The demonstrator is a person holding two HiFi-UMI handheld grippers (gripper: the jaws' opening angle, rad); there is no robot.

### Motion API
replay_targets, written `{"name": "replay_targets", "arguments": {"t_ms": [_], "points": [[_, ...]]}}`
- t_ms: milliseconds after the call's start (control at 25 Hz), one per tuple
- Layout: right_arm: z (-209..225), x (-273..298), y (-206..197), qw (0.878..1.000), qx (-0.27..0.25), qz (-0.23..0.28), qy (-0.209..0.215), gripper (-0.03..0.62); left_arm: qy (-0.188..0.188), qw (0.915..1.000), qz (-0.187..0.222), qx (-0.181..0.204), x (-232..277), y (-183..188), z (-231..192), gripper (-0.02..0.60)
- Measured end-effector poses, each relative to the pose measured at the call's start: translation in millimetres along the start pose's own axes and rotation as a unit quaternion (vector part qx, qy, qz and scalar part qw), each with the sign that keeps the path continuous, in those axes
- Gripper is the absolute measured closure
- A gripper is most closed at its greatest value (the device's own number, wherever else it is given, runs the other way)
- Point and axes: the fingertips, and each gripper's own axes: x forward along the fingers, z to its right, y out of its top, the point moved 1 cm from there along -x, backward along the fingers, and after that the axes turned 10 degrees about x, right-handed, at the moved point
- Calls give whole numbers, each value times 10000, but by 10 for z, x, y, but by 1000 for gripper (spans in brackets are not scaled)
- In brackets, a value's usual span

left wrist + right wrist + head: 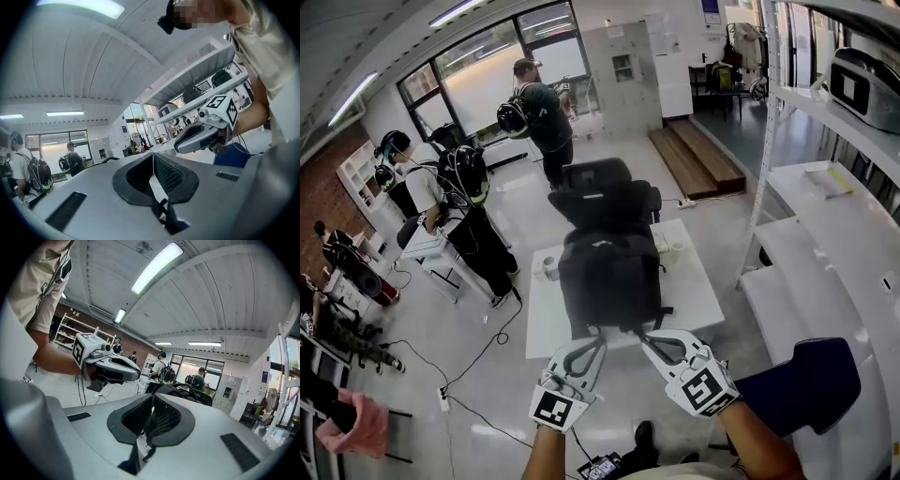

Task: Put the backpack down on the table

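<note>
The black backpack [609, 272] hangs upright over the white table [698, 295], its lower end near the table's front edge. Below it in the head view, my left gripper [600, 339] and right gripper [647, 339] reach up to its near side, side by side. Seen in the left gripper view, my left gripper [153, 159] is shut on a black strap [161, 208]. The right gripper view shows my right gripper [152, 401] shut on another black strap [146, 430], with the backpack's top [187, 393] just beyond. Each gripper view also shows the other gripper close alongside.
A black office chair [598, 178] stands behind the table. Small items [550, 267] sit on the table's left side. White shelving [825, 244] lines the right, with a blue seat [811, 380] near me. Two people wearing backpacks [459, 197] [539, 112] stand at left. Cables cross the floor.
</note>
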Motion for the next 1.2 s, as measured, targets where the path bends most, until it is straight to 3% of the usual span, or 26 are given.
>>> {"name": "replay_targets", "arguments": {"t_ms": [480, 1200], "points": [[-399, -511, 53, 9992, -363, -73, 177, 570, -74, 10000, 49, -44, -180, 347, 555, 568], [-316, -828, -3, 9998, -198, -18, 102, 571, 42, 10000, -19, -39, -143, 377, 757, 568]]}}
